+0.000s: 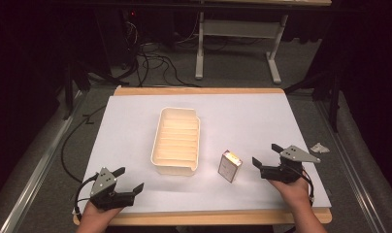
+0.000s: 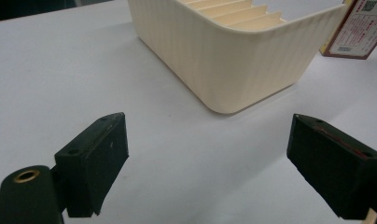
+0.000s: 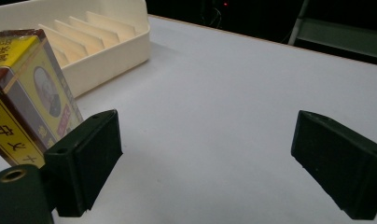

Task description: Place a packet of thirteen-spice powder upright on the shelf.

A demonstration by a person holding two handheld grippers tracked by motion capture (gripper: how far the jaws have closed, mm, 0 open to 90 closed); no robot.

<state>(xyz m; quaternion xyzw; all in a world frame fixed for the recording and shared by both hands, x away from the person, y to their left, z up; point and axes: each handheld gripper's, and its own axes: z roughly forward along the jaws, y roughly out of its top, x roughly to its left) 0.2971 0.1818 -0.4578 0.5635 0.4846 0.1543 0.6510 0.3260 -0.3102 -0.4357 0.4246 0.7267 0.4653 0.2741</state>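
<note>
The right gripper [image 1: 265,160], jaws apart and holding nothing, sits at lower right of the high view, just right of the upright box [image 1: 230,166], so it is the nearer hand. The left gripper [image 1: 128,178], also spread and empty, lies lower left, near the ribbed cream tray [image 1: 157,145] at centre of the white surface [image 1: 262,116]. The right gripper view shows the box's yellow printed face [image 3: 35,93].

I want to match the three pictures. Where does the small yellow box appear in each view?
High view: the small yellow box stands right of centre, between the cream tray and the right claw.
Left gripper view: top right corner, behind the tray.
Right gripper view: far left, before the tray.
Shared landmark: the cream tray.
</note>
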